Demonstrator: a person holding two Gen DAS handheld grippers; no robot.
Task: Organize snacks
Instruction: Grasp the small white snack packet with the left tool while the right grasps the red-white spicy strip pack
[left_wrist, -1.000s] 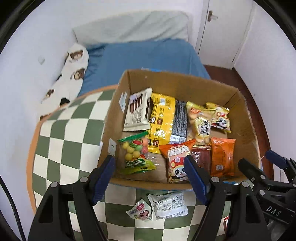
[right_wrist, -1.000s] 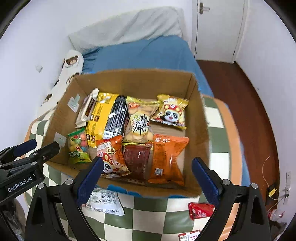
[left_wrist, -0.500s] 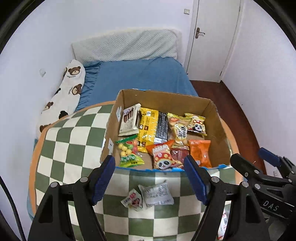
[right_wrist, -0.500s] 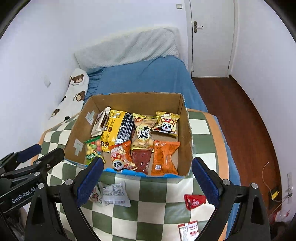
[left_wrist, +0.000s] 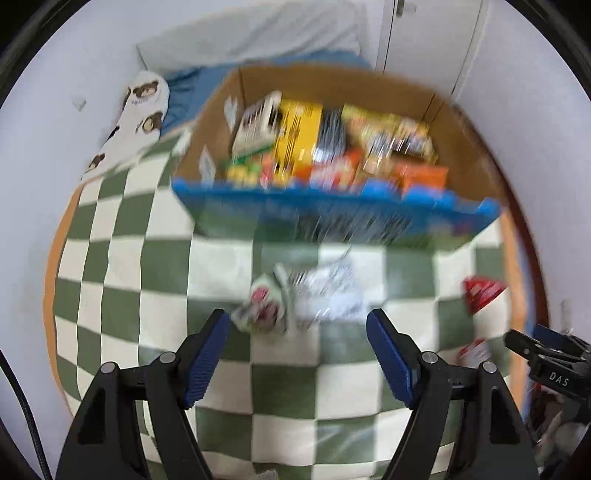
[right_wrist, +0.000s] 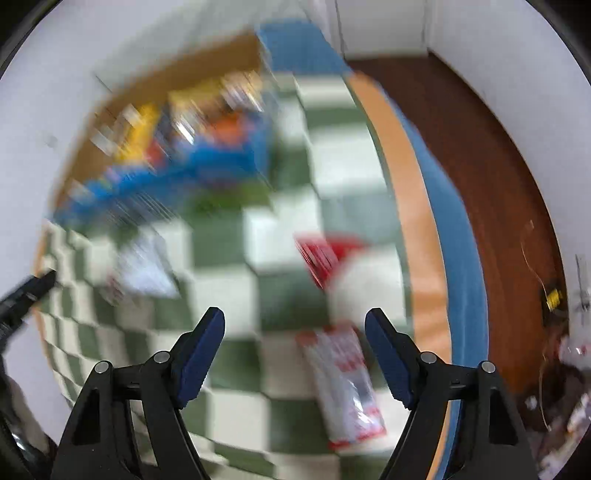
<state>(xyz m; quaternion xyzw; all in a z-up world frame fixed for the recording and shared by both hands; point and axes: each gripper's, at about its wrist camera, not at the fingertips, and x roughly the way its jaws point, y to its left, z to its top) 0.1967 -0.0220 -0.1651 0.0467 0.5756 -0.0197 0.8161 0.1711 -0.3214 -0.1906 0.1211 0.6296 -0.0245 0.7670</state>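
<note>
A cardboard box with a blue front edge holds several snack packets. In front of it on the green-and-white checked cloth lie two small pale packets. My left gripper hovers open just before them, nothing between its fingers. A red packet and a red-and-white packet lie near the cloth's right edge. My right gripper hangs above the red-and-white packet, its jaws closing, with the packet's top end low between them and no pad touching it. Both views are blurred.
An orange border rims the checked cloth, with a blue bed beyond it and brown floor to the right. A bear-print pillow lies at the left by the white wall. The right gripper shows at the left view's right edge.
Both grippers pulled back from the box and dropped toward the cloth, bringing the loose packets close. The right gripper swung right toward the red packets and its jaws narrowed.
</note>
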